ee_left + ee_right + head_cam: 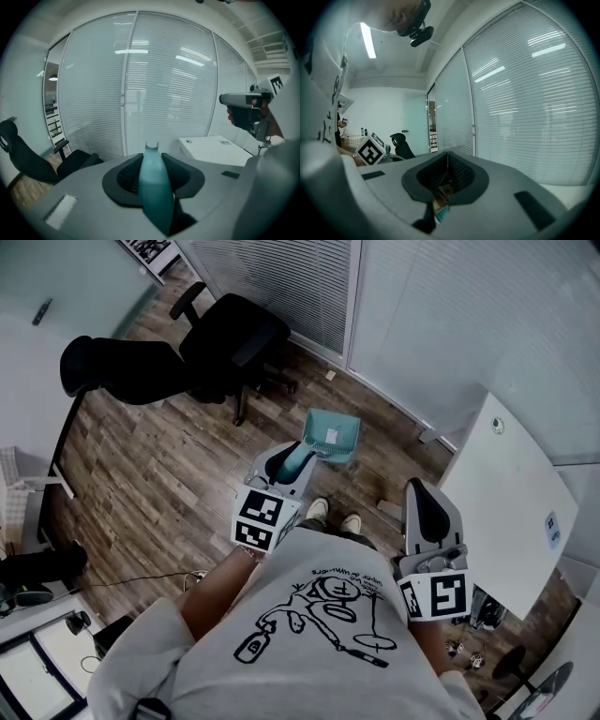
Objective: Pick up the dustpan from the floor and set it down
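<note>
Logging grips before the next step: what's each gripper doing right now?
Left gripper: closed on the handle of the teal plastic dustpan.
Right gripper: closed, nothing between its jaws.

Teal dustpan point(330, 435); black chair point(225, 343) at eleven o'clock; brown wood-grain floor point(141, 484); white desk point(502, 498) at three o'clock.

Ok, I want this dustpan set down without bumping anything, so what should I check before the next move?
1. Left gripper shut on the handle: ok.
2. Dustpan already touching the floor: cannot tell.
3. Office chair stands apart from the dustpan: ok.
4. Shoes lie short of the dustpan: ok.
5. Right gripper shut, empty, off to the side: ok.
</note>
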